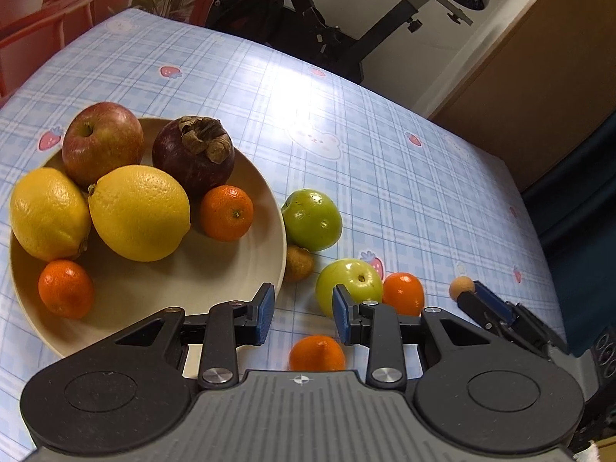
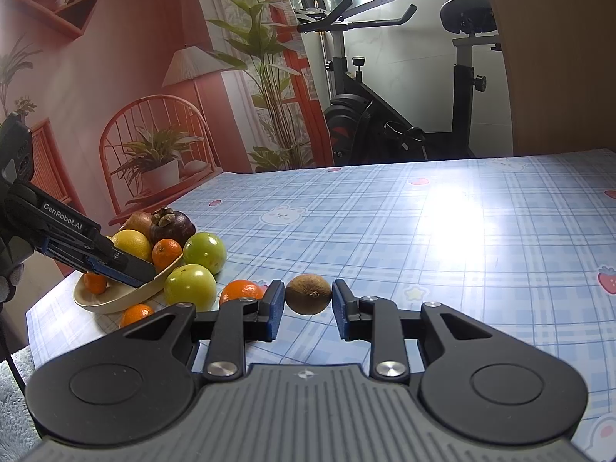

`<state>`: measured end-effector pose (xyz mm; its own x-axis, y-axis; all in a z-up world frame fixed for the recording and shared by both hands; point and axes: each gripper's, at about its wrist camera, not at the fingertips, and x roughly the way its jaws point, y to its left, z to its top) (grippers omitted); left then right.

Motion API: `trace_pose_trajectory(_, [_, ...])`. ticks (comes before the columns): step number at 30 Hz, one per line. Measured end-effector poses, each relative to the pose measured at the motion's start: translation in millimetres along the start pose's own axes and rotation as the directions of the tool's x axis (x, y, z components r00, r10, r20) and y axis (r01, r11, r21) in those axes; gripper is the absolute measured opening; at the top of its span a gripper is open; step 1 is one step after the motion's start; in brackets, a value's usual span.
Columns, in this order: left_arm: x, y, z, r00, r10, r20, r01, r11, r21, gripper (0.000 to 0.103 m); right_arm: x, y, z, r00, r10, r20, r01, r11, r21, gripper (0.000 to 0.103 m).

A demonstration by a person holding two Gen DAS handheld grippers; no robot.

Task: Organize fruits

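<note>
A beige plate [image 1: 215, 269] holds a red apple [image 1: 102, 142], a mangosteen [image 1: 194, 154], two lemons [image 1: 138, 211] and two tangerines [image 1: 226, 212]. On the table beside it lie two green apples [image 1: 312, 220], a small brown fruit [image 1: 297, 263] and two tangerines [image 1: 316, 353]. My left gripper [image 1: 304, 317] is open and empty, above the plate's near edge. My right gripper [image 2: 308, 306] is open around a small brown round fruit [image 2: 308, 299], jaws just apart from it. It shows in the left wrist view [image 1: 477, 300] by the same small fruit [image 1: 461, 287].
The table has a blue checked cloth [image 2: 462, 238]. An exercise bike [image 2: 385, 115] stands behind the far edge. A wooden panel [image 1: 531, 88] stands at the right. The plate also shows in the right wrist view [image 2: 115, 300], with the left gripper's fingers [image 2: 115, 265] over it.
</note>
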<state>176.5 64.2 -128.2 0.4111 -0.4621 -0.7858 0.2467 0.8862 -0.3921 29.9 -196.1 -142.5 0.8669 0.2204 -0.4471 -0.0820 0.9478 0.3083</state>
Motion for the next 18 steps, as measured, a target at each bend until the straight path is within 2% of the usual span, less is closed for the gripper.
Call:
trace_pose_trajectory(3, [1.5, -0.9, 0.3, 1.0, -0.005, 0.0, 0.005, 1.0, -0.013, 0.034, 0.0, 0.0, -0.1, 1.0, 0.0, 0.0, 0.0, 1.0, 0.0, 0.03])
trace_pose_trajectory(6, [7.9, -2.0, -0.2, 0.999, -0.042, -0.026, 0.04, 0.997, -0.062, 0.034, 0.0, 0.1, -0.1, 1.0, 0.0, 0.0, 0.0, 1.0, 0.0, 0.03])
trace_pose_trajectory(9, [13.9, -4.4, -3.5, 1.0, -0.01, -0.023, 0.008, 0.998, -0.061, 0.033, 0.0, 0.3, -0.3, 1.0, 0.0, 0.001, 0.0, 1.0, 0.0, 0.03])
trace_pose_trajectory(12, [18.2, -3.3, -6.4, 1.0, -0.017, -0.005, 0.016, 0.997, -0.08, 0.034, -0.5, -0.1, 1.1, 1.0, 0.002, 0.004, -0.002, 1.0, 0.003, 0.03])
trace_pose_trajectory(18, [15.4, -7.3, -5.8, 0.999, 0.019, 0.03, -0.018, 0.999, -0.037, 0.027, -0.6, -0.3, 2.2, 1.0, 0.003, 0.005, -0.003, 1.0, 0.004, 0.03])
